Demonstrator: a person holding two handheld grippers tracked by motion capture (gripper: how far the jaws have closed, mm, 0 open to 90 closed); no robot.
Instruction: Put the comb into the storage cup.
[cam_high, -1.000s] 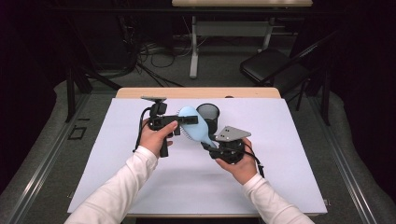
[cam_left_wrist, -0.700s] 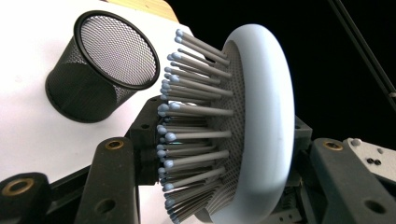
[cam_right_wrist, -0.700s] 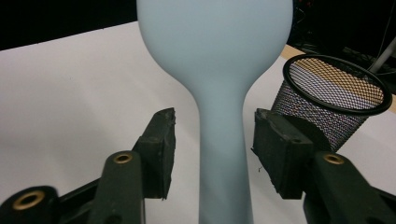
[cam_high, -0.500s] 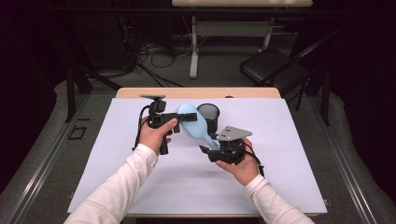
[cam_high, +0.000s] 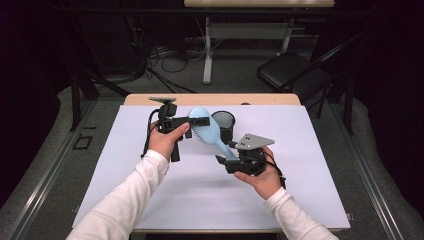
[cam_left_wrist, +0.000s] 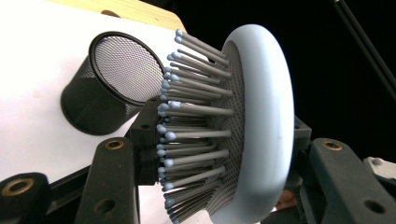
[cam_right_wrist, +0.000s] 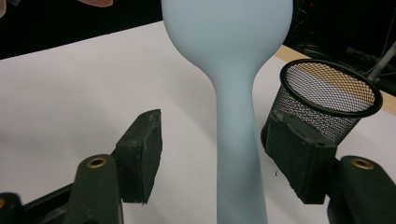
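A pale blue hairbrush (cam_high: 209, 131) with grey bristles is held level above the white table. My left gripper (cam_high: 197, 121) is shut on its oval head, one jaw against the bristles and the other against the smooth back (cam_left_wrist: 261, 116). My right gripper (cam_high: 227, 161) is at the handle end. Its jaws have just been opening, and the handle (cam_right_wrist: 238, 140) runs between the two pads with a gap on each side. In the left gripper view the bristles point toward the mesh cup.
A black mesh cup (cam_high: 223, 121) stands upright on the white table sheet (cam_high: 150, 200), just behind the brush. It also appears in the left gripper view (cam_left_wrist: 100, 93) and the right gripper view (cam_right_wrist: 327, 102). A wooden table edge (cam_high: 270, 99) runs along the far side.
The right gripper's jaws look a little wider apart around the handle. Both hands and the brush stay about where they were.
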